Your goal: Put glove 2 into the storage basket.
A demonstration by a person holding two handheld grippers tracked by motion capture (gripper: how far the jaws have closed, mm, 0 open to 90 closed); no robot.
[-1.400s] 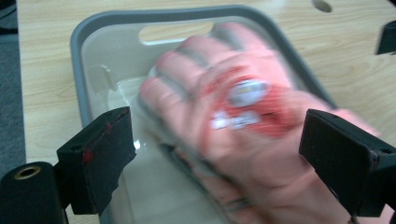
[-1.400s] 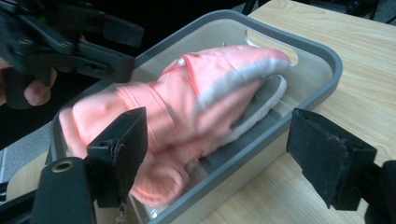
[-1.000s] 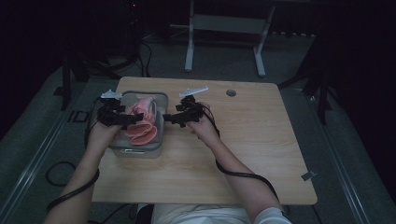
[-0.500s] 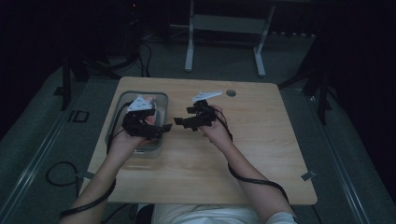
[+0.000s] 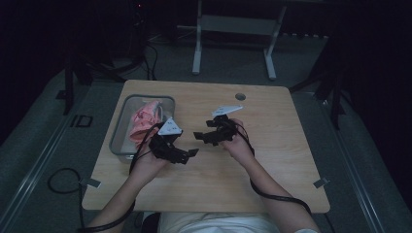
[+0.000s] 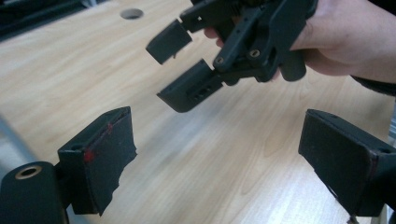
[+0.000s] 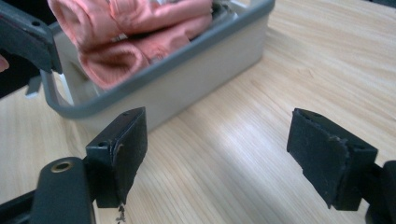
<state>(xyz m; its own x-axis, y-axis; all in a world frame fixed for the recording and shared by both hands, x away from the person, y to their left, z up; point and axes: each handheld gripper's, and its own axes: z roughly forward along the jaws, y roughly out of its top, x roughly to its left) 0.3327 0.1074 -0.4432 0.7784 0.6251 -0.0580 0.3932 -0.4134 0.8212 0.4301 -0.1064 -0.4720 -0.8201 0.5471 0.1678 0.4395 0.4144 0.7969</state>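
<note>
Right claw point(image 6: 182, 70) (empty) over table point(image 6: 65, 70)

Black two-jaw grippers, grey three-cornered top plates, trailing black cables, white top

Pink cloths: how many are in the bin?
1 that I can tell: a crumpled pink cloth lies in the grey bin at the table's left. Its folds could belong to more than one piece, and others may be hidden underneath.

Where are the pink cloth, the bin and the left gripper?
pink cloth point(image 5: 144, 121), high view, middle of the bundle.
bin point(image 7: 205, 58), right gripper view, near side wall.
left gripper point(image 6: 219, 163), left gripper view, midway between its open jaws.
</note>
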